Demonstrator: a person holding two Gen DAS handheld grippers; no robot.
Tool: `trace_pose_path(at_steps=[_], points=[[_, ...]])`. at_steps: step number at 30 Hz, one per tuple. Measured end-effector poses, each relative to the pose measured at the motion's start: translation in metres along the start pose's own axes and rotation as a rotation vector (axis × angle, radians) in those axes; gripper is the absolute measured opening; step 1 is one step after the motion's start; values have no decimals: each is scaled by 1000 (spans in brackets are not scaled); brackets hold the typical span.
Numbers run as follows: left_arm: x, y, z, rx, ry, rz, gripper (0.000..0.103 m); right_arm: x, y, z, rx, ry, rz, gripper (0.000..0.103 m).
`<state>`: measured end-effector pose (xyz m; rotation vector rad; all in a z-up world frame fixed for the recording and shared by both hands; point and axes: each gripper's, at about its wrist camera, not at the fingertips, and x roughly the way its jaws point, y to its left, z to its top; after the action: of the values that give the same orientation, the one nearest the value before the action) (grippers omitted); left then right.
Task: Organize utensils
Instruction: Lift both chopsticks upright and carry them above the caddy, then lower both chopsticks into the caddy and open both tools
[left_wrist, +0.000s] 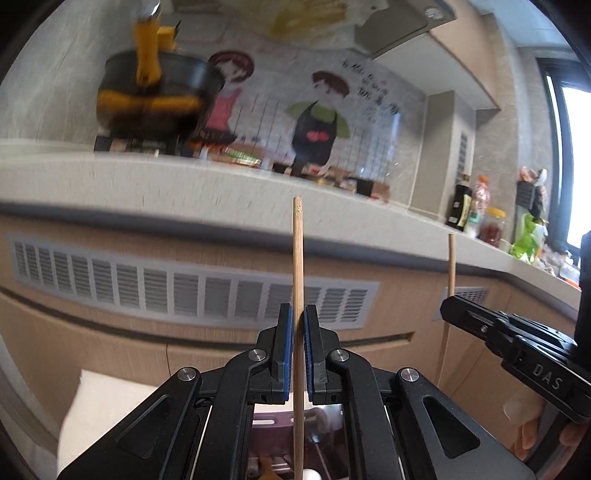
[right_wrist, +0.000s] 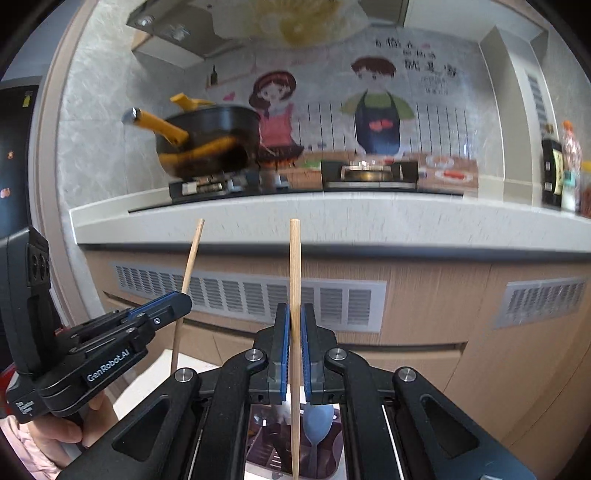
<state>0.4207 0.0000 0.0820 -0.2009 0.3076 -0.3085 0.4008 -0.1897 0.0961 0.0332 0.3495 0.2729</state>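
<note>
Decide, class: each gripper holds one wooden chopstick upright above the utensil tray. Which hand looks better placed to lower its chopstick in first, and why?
Probably the right gripper. Its chopstick hangs over the purple tray, beside a blue spoon. The left gripper also holds its chopstick over the tray, but its view shows less of it.

"GenRobot.AI" on left tongs (right_wrist: 184, 301); "DAS" on right tongs (left_wrist: 448, 304).

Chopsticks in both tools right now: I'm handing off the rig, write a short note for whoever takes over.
Left tool: shut on one chopstick, held upright.
Right tool: shut on the other chopstick, also upright.
Both are raised in front of the counter.
Below: a purple organizer tray with a blue spoon in it.
Done: both chopsticks picked up.
Left: set them in the tray, probably together, then release.
</note>
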Motion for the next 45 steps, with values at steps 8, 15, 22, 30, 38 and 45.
trace_pose_path(at_steps=[8, 15, 22, 30, 38, 45], points=[[32, 11, -33, -11, 25, 45, 6, 39, -5, -26, 6, 33, -32, 6], [38, 16, -57, -15, 68, 59, 6, 61, -10, -56, 24, 94, -50, 6], [40, 19, -72, -25, 152, 46, 8, 67, -6, -92, 17, 210, -24, 6], [40, 16, -77, -24, 274, 57, 8, 44, -3, -101, -7, 246, -19, 35], [43, 2, -90, 34, 370, 74, 8, 18, -6, -101, -11, 254, -34, 36], [49, -8, -99, 105, 428, 85, 8, 13, -8, -105, -7, 266, -26, 37]])
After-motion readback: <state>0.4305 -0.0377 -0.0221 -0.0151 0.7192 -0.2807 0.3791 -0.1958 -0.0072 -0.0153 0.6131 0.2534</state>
